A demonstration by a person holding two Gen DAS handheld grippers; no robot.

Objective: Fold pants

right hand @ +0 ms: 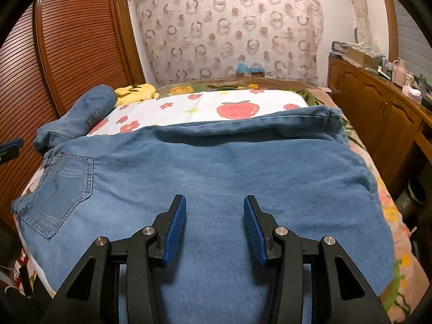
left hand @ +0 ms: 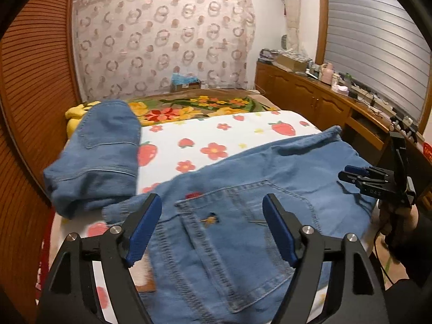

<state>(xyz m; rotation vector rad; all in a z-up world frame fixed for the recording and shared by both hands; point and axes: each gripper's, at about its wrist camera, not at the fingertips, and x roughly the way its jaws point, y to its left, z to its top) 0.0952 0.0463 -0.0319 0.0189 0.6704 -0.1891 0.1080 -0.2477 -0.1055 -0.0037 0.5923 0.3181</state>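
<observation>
The pants [right hand: 216, 178] are blue denim, lying flat across the near part of a bed. They are folded lengthwise, with a back pocket [left hand: 243, 243] facing up at the left end. The pocket is outlined in lighter double stitching and carries a small orange embroidered mark. A small red tab sits just above the pocket. The leg section extends to the right; its far right end [right hand: 333, 118] shows a frayed hem. The cloth has shallow wrinkles along the far edge. A second denim piece [left hand: 102, 151] lies bunched at the far left.
</observation>
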